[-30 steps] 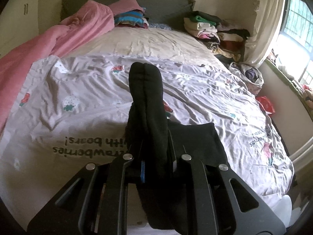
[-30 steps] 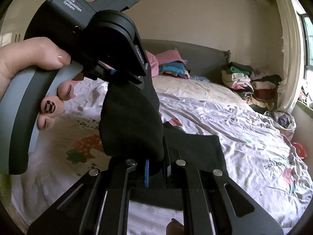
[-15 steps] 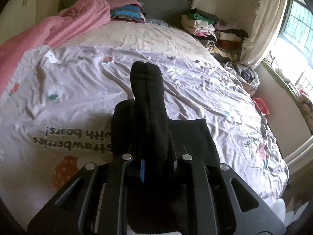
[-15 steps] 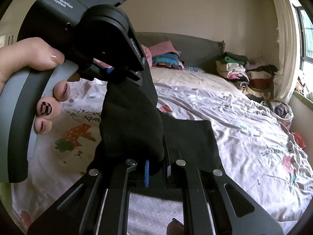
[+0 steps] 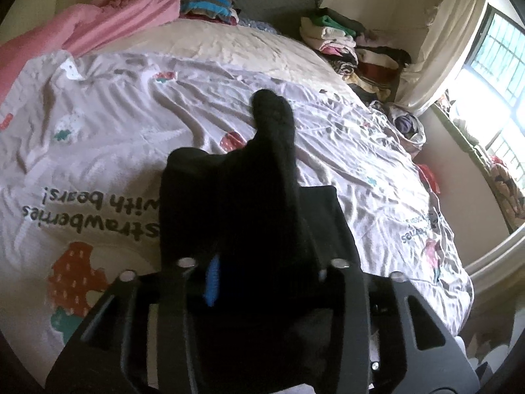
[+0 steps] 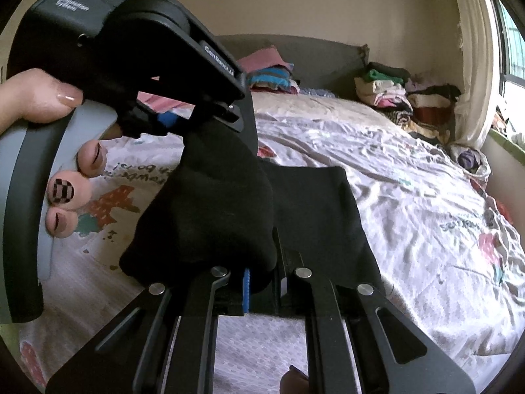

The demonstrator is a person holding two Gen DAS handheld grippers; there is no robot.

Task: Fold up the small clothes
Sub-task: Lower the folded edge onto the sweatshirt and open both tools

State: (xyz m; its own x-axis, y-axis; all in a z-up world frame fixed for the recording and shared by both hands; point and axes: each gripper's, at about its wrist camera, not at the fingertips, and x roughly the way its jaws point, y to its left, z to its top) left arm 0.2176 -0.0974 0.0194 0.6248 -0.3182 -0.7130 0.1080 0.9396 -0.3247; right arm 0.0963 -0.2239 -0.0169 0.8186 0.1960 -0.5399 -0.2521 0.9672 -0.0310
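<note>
A small black garment [image 5: 259, 216] hangs between both grippers above the bed. My left gripper [image 5: 265, 262] is shut on its bunched fabric, which sticks up past the fingertips and hides them. In the right wrist view the left gripper [image 6: 210, 121], held by a hand, pinches the same garment [image 6: 213, 203] from above. My right gripper [image 6: 262, 262] is shut on the garment's lower edge. The rest of the black cloth [image 6: 315, 210] drapes onto the sheet.
The bed is covered by a white printed sheet [image 5: 115, 138] with strawberries and text. A pink blanket [image 5: 108, 16] lies at the back left. Folded clothes are stacked at the headboard [image 5: 206, 6] and at the back right [image 5: 347, 46]. A window [image 5: 492, 75] is at right.
Both grippers have moved left and a little forward over the bed with the black garment. More of the cloth now bunches out to the left of the left gripper.
</note>
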